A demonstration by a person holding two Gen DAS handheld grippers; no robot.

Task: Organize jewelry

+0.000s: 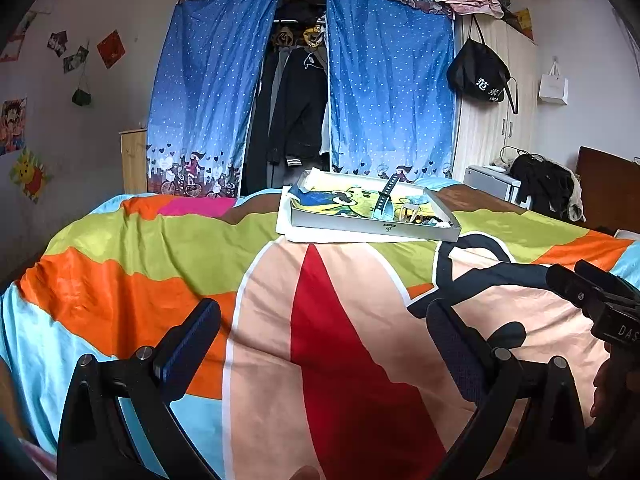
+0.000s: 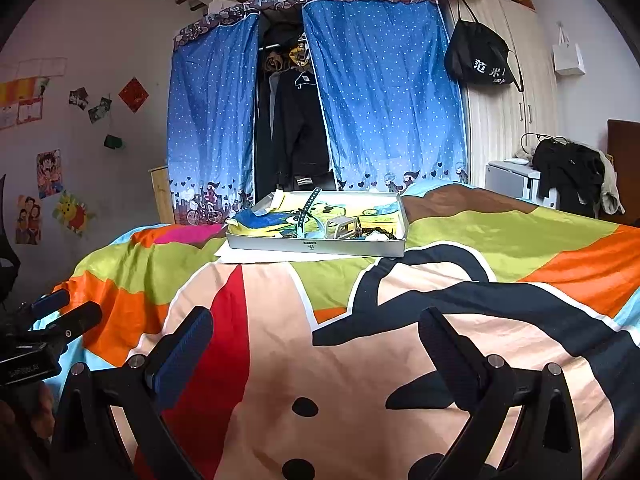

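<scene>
Bedroom clutter frames the scene: a blue curtain (image 1: 224, 92) half-drawn over hanging clothes, and in front of it a bed under a bright cartoon quilt (image 1: 340, 340). We hold both tools low over the near end of that quilt, well apart from the work. Our left gripper (image 1: 324, 332) has its jaws spread wide with nothing between them, and our right gripper (image 2: 316, 336) is the same, wide and bare; each tool shows at the edge of the other's view, so they sit side by side. The jewelry sits in a shallow grey tray (image 2: 280, 245) at the far side of the bed, resting on a white sheet (image 1: 288, 224), probably to give it a flat footing on soft bedding. Inside it lies a printed liner, with a watch strap (image 2: 306, 212) arching upward and a small heap (image 2: 372, 235) of pieces crowded toward its right end, beside a small grey stand (image 2: 342, 227); the single pieces are too small to tell. The heaped corner fits pieces waiting to be sorted or gathered there already, and we cannot say which.
</scene>
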